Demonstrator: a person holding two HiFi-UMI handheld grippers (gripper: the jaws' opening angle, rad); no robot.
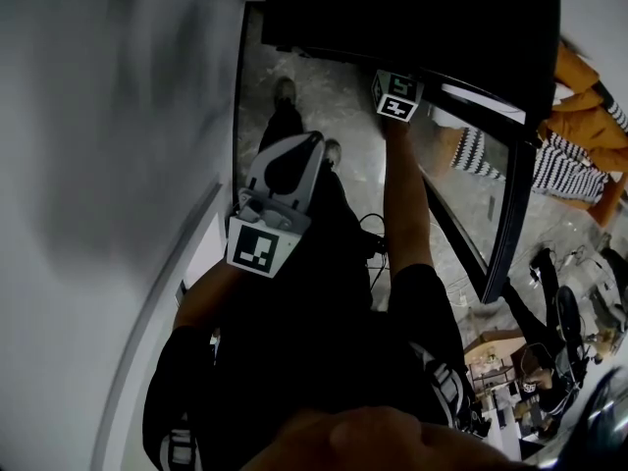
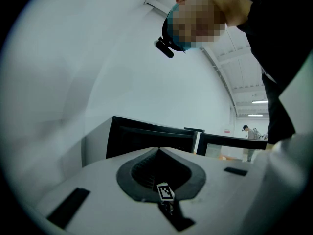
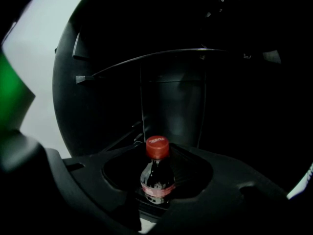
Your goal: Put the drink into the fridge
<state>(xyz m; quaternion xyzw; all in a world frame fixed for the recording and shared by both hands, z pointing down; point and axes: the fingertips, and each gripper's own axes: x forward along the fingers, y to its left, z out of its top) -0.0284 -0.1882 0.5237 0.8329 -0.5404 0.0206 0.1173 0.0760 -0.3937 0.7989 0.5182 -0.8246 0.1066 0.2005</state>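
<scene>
The drink is a dark cola bottle with a red cap [image 3: 157, 147]. It stands upright between the jaws of my right gripper [image 3: 157, 153], which is shut on its body. That gripper reaches into the dark inside of the black fridge [image 1: 412, 18]; in the head view only its marker cube [image 1: 396, 94] and the arm show. My left gripper [image 1: 312, 143] hangs beside the body, left of the fridge opening. In the left gripper view its white jaws meet at the tip [image 2: 159, 149] with nothing between them.
A wire shelf [image 3: 146, 58] crosses the fridge's inside above the bottle. The glass door [image 1: 496, 204] stands open to the right of my right arm. A white wall [image 1: 98, 165] runs along the left. Another person [image 2: 247, 131] stands far off.
</scene>
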